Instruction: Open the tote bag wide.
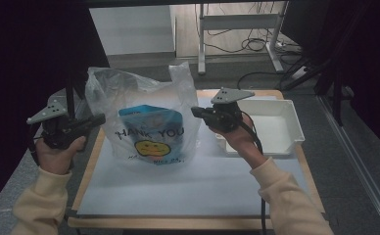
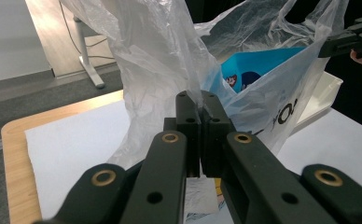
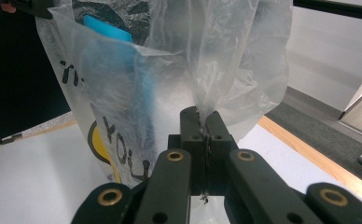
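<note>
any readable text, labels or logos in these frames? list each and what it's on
"THANK YOU": black print on the front of the clear plastic bag, above a yellow smiley face.
A smaller line of print under the smiley on the bag: too blurred to read.
Print on the blue packet inside the bag: too blurred to read.
Right gripper view, same bag: "YOU" legible, the rest cut off by folds.
White tray: no text.

Both sleeves were pale cream, loose and ribbed at the cuffs. The left gripper (image 1: 100, 120) was matte black and pistol-shaped, a grey three-cornered plate with small holes on top; the right gripper (image 1: 196, 111) matched it, a black cable trailing toward six o'clock. Up close, each black jaw arm carried brass-ringed pivots and dark screw holes.
</note>
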A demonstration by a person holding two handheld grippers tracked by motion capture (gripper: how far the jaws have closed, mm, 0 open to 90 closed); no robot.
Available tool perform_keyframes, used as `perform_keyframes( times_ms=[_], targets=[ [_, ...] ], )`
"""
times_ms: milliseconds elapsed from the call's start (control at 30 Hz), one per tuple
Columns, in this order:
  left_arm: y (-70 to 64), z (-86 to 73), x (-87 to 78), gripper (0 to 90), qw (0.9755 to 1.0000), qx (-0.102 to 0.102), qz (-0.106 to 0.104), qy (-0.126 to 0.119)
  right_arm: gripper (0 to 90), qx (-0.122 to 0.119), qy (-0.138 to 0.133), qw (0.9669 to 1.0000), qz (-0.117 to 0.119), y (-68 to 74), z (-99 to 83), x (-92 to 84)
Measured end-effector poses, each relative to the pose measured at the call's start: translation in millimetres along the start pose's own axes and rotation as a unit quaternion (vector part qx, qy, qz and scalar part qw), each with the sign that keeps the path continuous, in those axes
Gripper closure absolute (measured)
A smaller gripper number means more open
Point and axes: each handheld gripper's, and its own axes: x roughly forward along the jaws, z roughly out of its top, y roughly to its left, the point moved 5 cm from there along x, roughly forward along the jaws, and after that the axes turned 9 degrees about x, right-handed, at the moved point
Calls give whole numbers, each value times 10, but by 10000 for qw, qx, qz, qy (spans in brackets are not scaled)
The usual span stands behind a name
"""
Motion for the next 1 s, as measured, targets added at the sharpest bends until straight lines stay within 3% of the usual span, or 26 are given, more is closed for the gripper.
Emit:
perform_keyframes(
  times_ms=[233, 733, 833, 1000],
  targets=[
    [-2, -108, -6, 890, 9999, -99, -40, 5, 885, -69, 2, 9999, -101, 13, -159, -34],
    [-22, -261, 25, 892, 9998, -152, -40, 82, 885, 80, 5, 9999, -125, -4, -322, -33],
    [-18, -316, 47, 892, 9997, -208, -55, 114, 885, 59, 19, 9997, -227, -14, -404, -20],
    [-22, -408, 97, 893, 9995, -259, -68, 170, 885, 139, 37, 9997, -208, -32, -518, 19]
  ],
)
